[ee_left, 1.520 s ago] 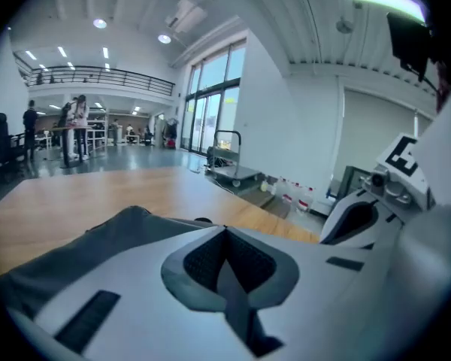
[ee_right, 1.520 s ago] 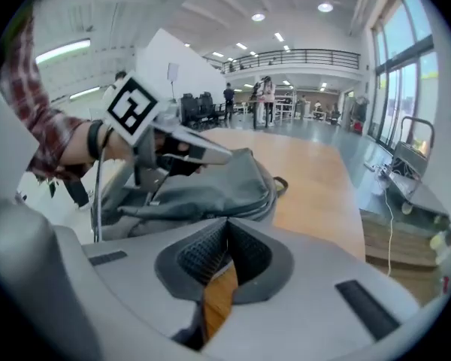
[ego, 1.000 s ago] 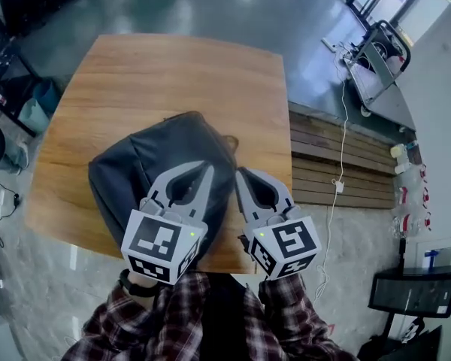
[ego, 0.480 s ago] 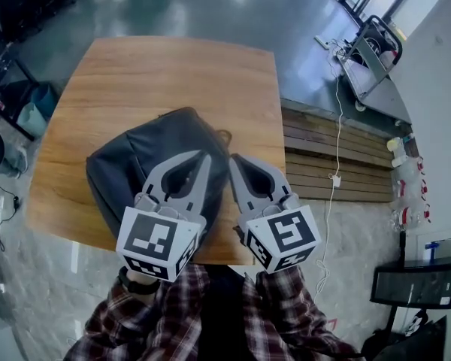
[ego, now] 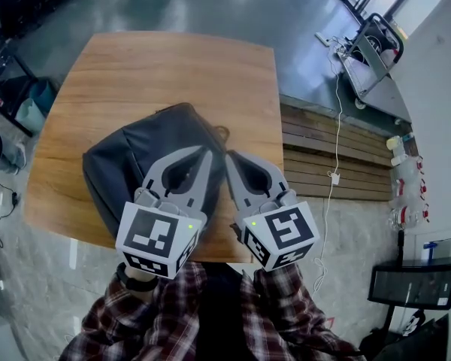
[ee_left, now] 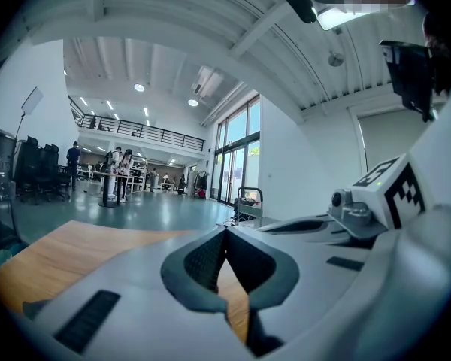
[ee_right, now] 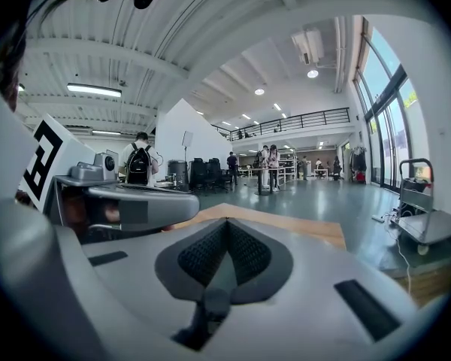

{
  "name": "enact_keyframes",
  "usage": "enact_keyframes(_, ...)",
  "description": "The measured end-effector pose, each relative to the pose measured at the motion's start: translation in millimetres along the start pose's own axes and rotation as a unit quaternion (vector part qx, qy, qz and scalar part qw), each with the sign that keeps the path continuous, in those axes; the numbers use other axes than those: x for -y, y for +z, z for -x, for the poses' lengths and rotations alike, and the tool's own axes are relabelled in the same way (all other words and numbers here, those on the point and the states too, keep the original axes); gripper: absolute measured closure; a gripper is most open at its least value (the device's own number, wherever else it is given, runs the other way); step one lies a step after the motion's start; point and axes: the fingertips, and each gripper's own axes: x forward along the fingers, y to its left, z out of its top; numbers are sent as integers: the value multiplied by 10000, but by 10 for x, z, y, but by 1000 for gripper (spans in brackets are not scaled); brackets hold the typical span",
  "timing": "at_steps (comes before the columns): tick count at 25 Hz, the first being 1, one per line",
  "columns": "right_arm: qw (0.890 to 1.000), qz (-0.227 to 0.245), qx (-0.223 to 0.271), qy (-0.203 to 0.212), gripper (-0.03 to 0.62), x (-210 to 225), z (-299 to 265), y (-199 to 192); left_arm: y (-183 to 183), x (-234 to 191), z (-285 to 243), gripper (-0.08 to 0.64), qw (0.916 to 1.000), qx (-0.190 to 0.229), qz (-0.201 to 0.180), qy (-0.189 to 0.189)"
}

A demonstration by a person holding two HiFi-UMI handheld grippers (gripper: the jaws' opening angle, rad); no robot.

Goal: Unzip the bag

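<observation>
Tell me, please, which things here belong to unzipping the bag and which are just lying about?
Belong to the job: dark bag; wooden table under it; left gripper and right gripper, both shut, empty.
Lying about: trolley; white cable; slatted bench; teal bin.

A wooden table point(ego: 158, 74) stands near a cart point(ego: 372, 55).

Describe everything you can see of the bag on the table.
The bag is dark grey, soft and slumped, looking like fabric, lying flat on the wooden table near its close edge. A small loop sticks out at its far right corner. No zip can be made out from the head view. The left tongs and right tongs, both shut, hide its near right part; contact cannot be told.
</observation>
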Motion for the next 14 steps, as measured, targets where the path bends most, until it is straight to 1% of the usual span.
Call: enact_keyframes(14, 10000, -34, -60, 64, 581, 45, -60, -35, -44, -35, -70, 551, 9999, -60, 47, 70)
